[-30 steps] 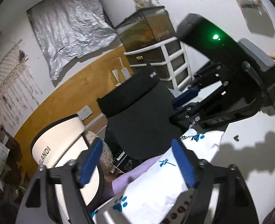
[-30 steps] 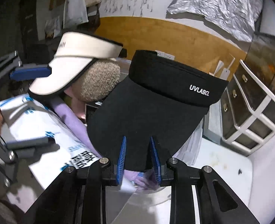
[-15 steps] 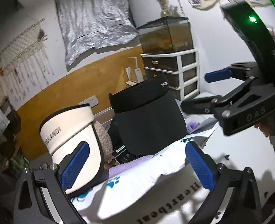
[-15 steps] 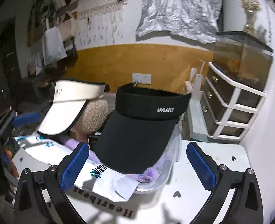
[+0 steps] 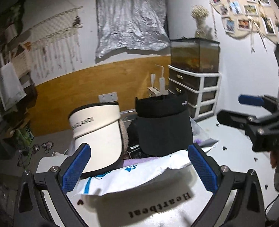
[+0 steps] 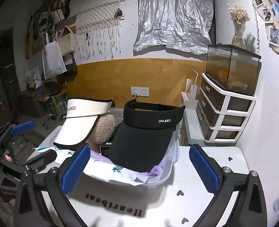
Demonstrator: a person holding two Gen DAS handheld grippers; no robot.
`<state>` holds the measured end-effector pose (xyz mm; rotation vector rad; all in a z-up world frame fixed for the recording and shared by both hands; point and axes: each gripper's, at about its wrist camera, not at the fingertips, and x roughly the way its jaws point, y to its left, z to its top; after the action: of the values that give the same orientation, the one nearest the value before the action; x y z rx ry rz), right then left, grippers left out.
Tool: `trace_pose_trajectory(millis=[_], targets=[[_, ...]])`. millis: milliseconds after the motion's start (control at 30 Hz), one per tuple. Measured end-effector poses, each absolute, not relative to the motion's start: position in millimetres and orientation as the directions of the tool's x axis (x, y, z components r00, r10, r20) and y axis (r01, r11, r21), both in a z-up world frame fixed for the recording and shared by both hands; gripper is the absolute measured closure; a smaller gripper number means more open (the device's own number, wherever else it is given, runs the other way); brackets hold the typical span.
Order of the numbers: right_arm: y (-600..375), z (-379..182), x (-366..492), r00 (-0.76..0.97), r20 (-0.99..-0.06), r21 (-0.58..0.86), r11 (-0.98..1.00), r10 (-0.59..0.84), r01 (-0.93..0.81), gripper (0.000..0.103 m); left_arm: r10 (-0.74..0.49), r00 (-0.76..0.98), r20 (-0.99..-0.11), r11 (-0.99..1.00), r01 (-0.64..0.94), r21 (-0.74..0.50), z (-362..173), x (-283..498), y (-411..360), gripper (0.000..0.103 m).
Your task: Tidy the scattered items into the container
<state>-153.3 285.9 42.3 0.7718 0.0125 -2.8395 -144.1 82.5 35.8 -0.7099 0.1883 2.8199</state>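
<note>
Both claws gape empty — left claw (image 5: 139, 167), right claw (image 6: 140, 168); black visor (image 6: 145, 138) rests in the container (image 6: 166, 172)

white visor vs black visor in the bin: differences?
Colour: the white visor is cream with dark edge trim; the black visor is all black. Lettering: the white one reads "...ENGLANDI", the black one "UVLABCL". Position: white sits left over a fuzzy beige item, black right. Shared: both rest brim-down on the container pile, touched by neither claw.

The left gripper (image 5: 139, 167) is held level with its blue-padded fingers (image 5: 76, 167) spread wide, nothing gripped between them. The right gripper (image 6: 139, 167) is likewise spread wide (each is seen at the edge of the other's view).
</note>
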Motion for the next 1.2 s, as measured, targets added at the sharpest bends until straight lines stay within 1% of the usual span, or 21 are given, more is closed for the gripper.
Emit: trace_pose_trajectory(millis=[300, 500, 700, 1200], targets=[[278, 51, -127, -0.848, -0.501, 0.031, -0.983, -0.172, 0.181, 0.000, 0.131, -0.862, -0.489, -0.982, -0.181, 0.057, 44, -122, 65, 0.000], [280, 59, -107, -0.860, -0.484, 0.057, -0.987, -0.160, 0.151, 0.000, 0.104, -0.863, -0.494, -0.988, -0.147, 0.049, 48, -107, 51, 0.000], [278, 60, -87, -0.869, -0.479, 0.033, -0.992, -0.125, 0.125, 0.000, 0.081, -0.868, -0.491, -0.991, -0.123, 0.053, 53, -95, 37, 0.000], [272, 56, -59, -0.873, -0.478, 0.025, -0.995, -0.097, 0.097, 0.000, 0.081, -0.866, -0.493, -0.994, -0.109, 0.028, 53, -71, 15, 0.000]])
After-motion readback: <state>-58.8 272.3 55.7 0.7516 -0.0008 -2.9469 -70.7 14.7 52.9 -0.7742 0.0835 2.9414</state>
